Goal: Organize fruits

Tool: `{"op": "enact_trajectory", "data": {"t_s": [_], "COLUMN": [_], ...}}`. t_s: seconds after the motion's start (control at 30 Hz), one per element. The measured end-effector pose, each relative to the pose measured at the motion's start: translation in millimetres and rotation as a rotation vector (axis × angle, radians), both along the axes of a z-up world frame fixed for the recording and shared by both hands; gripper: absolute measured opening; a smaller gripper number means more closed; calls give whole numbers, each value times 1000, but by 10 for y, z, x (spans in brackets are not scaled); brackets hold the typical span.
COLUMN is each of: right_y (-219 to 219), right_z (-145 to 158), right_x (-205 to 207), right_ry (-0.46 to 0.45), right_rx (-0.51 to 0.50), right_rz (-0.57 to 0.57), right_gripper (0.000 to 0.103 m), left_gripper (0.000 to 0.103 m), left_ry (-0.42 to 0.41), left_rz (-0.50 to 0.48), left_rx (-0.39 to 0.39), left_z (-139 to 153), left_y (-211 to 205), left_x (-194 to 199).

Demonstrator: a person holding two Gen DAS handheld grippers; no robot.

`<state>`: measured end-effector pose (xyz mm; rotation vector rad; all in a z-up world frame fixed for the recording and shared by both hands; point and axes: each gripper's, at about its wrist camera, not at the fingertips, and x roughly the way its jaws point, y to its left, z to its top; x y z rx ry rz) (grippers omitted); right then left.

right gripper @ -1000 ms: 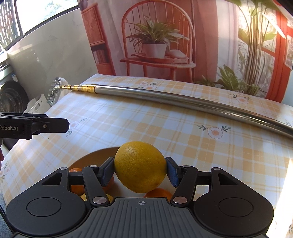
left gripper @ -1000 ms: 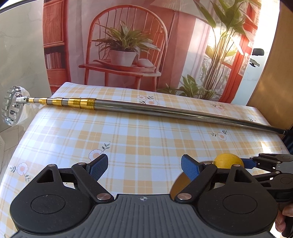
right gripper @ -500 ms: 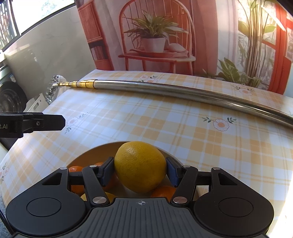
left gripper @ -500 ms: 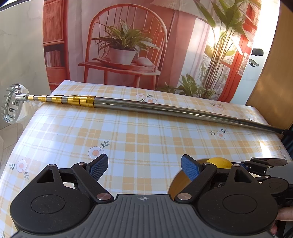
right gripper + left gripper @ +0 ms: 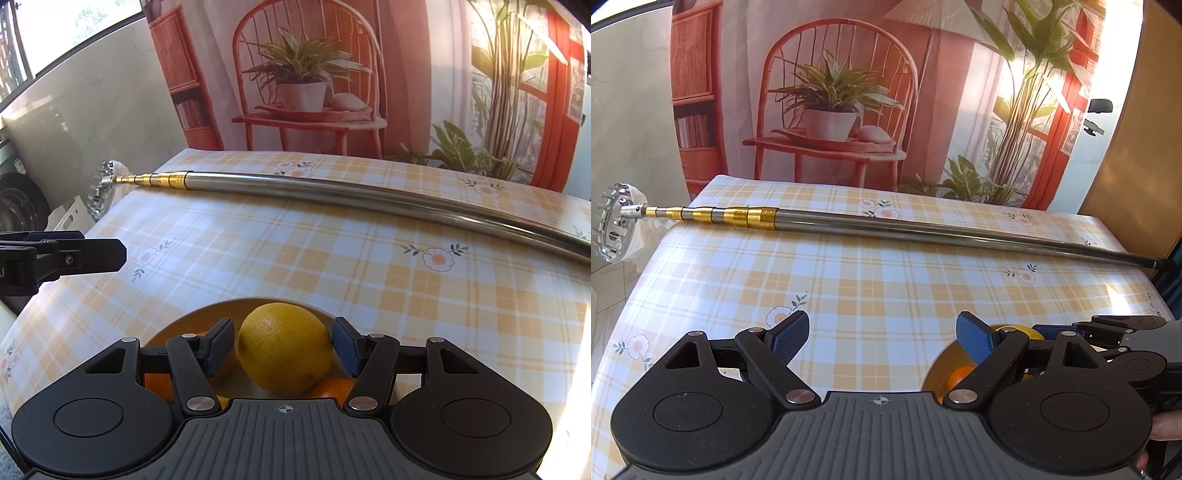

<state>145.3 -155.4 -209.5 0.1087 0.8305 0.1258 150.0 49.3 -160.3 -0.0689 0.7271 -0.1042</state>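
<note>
right wrist view: my right gripper (image 5: pixel 283 347) has just spread off the lemon (image 5: pixel 284 347), now resting in the bowl (image 5: pixel 192 317) near the table's front edge; left gripper (image 5: pixel 882 336) spread, empty.

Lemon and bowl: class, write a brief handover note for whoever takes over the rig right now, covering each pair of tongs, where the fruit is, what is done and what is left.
Left tongs: open, empty, over the tablecloth left of the bowl.
Right tongs: open, with slim gaps either side of the lemon.
Fruit: the lemon sits in the bowl among oranges.
Done: lemon in the bowl.
Left: lift the right tongs clear; no loose fruit is in view.
</note>
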Motion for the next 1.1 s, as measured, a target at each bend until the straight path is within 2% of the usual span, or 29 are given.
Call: {"op": "enact_trajectory", "data": {"t_s": [0.17, 0.27, 0.43, 0.47, 0.53, 0.6, 0.83, 1.1], "right_y": [-16, -38, -90, -97, -113, -143, -221, -229], "right_z": [242, 466, 896, 985, 1148, 1286, 1721, 2081], "right_x": [-70, -153, -359, -413, -513, -614, -952, -1268], "right_ry": [-41, -78, -160, -182, -214, -247, -325, -405], "right_rx": [-7, -18, -41, -47, -62, -67, -59, -83], "right_rz": [-23, -48, -92, -99, -121, -140, -198, -261], "right_gripper": [56, 61, 88, 89, 99, 102, 103, 103], "left_gripper": [88, 89, 89, 89, 90, 94, 98, 103], "left_ry": [-39, -73, -146, -167, -197, -227, -328, -444], "left_rz": [-18, -31, -50, -56, -65, -72, -119, -110], "left_rx": [17, 18, 18, 15, 8, 2, -6, 68], "left_z": [147, 286, 582, 662, 783, 907, 1252, 1584], "left_y": [-50, -68, -98, -109, -125, -158, -298, -462], "left_x": [-69, -119, -239, -280, -348, -423, -714, -1019]}}
